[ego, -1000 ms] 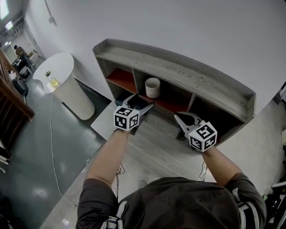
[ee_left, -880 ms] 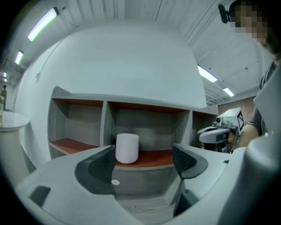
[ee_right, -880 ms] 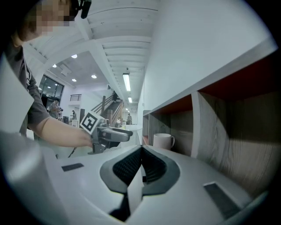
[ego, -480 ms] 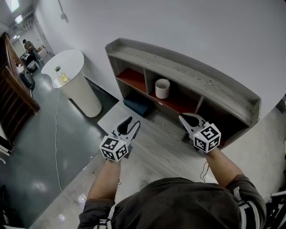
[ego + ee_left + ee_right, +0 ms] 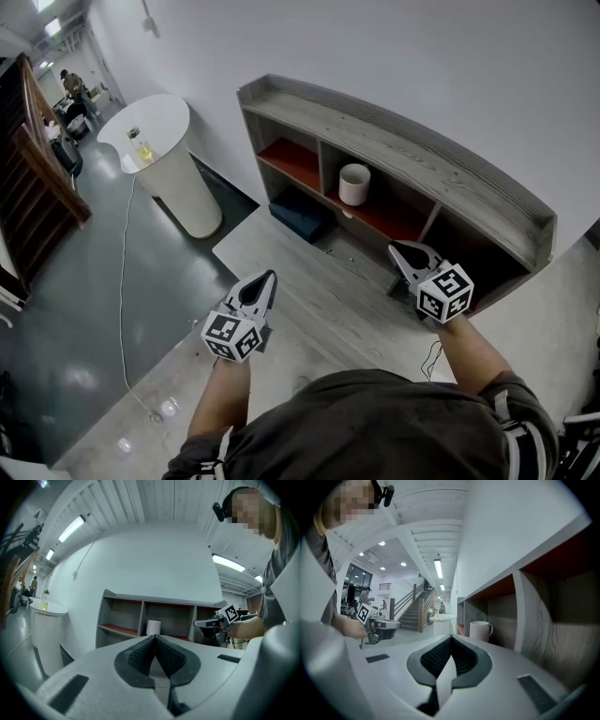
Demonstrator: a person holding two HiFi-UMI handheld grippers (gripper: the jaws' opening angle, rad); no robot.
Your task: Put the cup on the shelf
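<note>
A white cup (image 5: 354, 184) stands upright on the red board of the grey wooden shelf's (image 5: 422, 173) middle compartment. My left gripper (image 5: 267, 277) hovers well in front of the shelf, pointing level at it. Its jaws have just been closing and are now shut with nothing between them. In the left gripper view, the cup (image 5: 153, 627) shows straight ahead beyond the left gripper's (image 5: 154, 637) closed tips. My right gripper (image 5: 400, 248) is shut and empty, close to the shelf's right part. The right gripper view has the cup (image 5: 480, 631) a short way right of the right gripper's (image 5: 451, 638) tips.
A white round pedestal table (image 5: 150, 131) with a small bottle (image 5: 141, 147) stands left of the shelf. A dark box (image 5: 298, 214) sits on the floor under the shelf's left compartment. A cable (image 5: 122, 281) trails across the floor. A wooden stair rail (image 5: 47, 178) is at far left.
My left gripper has drawn back from the shelf toward the person, and its jaws have gone from open to shut. The right gripper has stayed in place.
</note>
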